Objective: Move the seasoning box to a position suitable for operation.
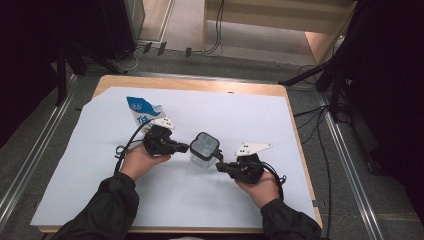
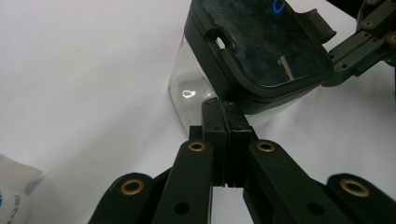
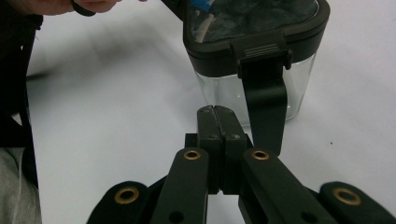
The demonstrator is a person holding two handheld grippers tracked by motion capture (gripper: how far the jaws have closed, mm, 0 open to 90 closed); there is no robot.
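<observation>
White paper sheet covers most of the wooden tabletop, blue-and-white carton sits upright at its far-left area, black cables run over the grey floor on the right, metal rails flank the table on both sides.

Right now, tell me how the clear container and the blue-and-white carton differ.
The clear container stands upright between the two grippers; the blue-and-white carton sits apart, behind the left gripper. The container is see-through with a dark lid; the carton is opaque and printed. Both rest on the white sheet.
</observation>
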